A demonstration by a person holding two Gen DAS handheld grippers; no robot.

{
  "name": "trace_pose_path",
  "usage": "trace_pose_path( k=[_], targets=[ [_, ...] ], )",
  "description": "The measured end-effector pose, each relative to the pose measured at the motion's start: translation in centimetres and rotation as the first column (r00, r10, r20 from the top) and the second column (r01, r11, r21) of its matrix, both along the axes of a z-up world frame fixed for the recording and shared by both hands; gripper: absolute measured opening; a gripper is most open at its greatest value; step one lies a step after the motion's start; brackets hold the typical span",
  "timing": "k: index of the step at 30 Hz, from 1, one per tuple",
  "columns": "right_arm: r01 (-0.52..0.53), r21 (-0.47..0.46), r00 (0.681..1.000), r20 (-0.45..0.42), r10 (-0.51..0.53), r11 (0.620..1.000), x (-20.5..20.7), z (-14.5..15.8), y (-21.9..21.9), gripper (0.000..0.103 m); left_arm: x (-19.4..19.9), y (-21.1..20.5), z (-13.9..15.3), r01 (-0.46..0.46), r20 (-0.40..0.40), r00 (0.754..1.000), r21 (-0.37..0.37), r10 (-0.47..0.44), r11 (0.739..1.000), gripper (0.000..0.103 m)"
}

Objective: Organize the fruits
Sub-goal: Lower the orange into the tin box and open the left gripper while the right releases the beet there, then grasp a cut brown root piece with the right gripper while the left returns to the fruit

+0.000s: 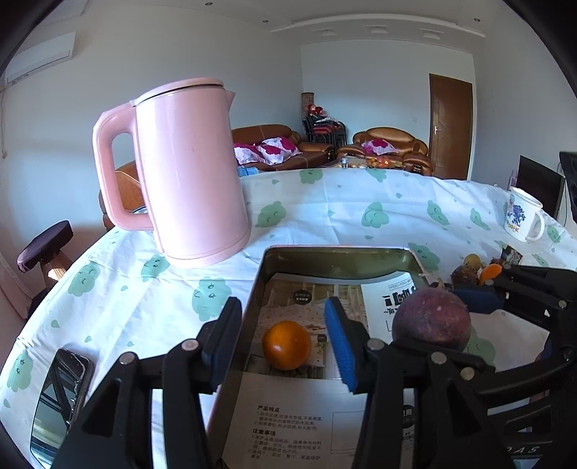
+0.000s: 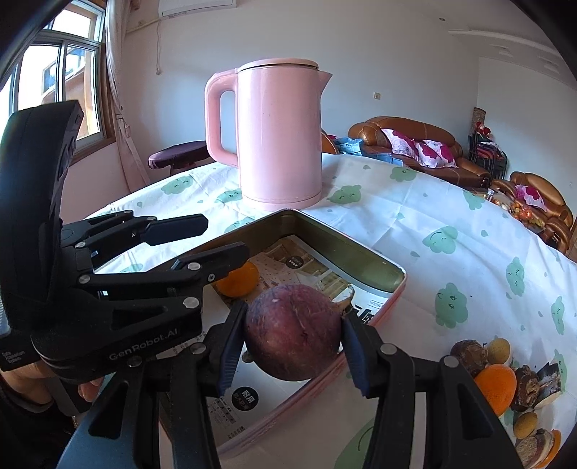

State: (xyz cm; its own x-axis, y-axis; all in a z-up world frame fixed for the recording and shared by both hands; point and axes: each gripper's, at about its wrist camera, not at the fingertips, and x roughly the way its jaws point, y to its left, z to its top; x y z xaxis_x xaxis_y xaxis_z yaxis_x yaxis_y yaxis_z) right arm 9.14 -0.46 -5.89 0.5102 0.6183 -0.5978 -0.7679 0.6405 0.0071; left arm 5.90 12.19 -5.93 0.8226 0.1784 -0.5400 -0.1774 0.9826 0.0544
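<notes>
Over the tin (image 2: 360, 259) on the counter (image 2: 450, 223), the right tongs (image 2: 294, 342) clamp a purple fruit (image 2: 294, 332), best lowered beside the orange (image 1: 286, 344), which lies free between the left tongs (image 1: 281, 339)' parted pads.

1 kettle (image 1: 187, 173), 1 tin (image 1: 339, 257), 1 mug (image 1: 523, 216)

Pale walls (image 1: 360, 90) around me, white ceiling (image 1: 360, 21) with small recessed lights. Window (image 2: 61, 83) off to my left, daylight through it, a pale curtain (image 2: 115, 90) hanging beside it. Air-conditioner unit (image 1: 39, 57) mounted high on the wall. Beyond my table's far edge: brown leather sofa (image 1: 274, 140) with pink flowered cushions (image 1: 267, 151), a matching armchair (image 1: 393, 144), brown wooden door (image 1: 450, 126) shut. A dark-cushioned stool (image 1: 45, 245) close by.
</notes>
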Motion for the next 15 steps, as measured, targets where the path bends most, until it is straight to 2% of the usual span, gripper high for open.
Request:
trace_pose_path(
  k=[4,7,15],
  targets=[
    [0.022,0.016,0.999,0.038,-0.022,1.0,-0.4,0.7,-0.5,0.063,-0.5,0.3,0.6,-0.019,0.025,0.999,-0.012,0.019,1.0,0.067],
    [0.029,0.046,0.998,0.045,-0.031,0.999,-0.6,1.3,-1.5,0.065,-1.0,0.0,1.2,-0.017,0.052,0.998,-0.018,0.018,1.0,0.074],
    [0.132,0.064,0.984,0.113,-0.138,0.989,-1.6,2.6,-8.0,0.07,-1.9,-3.8,2.5,0.066,0.102,0.993,-0.01,-0.065,0.998,0.079]
  ],
)
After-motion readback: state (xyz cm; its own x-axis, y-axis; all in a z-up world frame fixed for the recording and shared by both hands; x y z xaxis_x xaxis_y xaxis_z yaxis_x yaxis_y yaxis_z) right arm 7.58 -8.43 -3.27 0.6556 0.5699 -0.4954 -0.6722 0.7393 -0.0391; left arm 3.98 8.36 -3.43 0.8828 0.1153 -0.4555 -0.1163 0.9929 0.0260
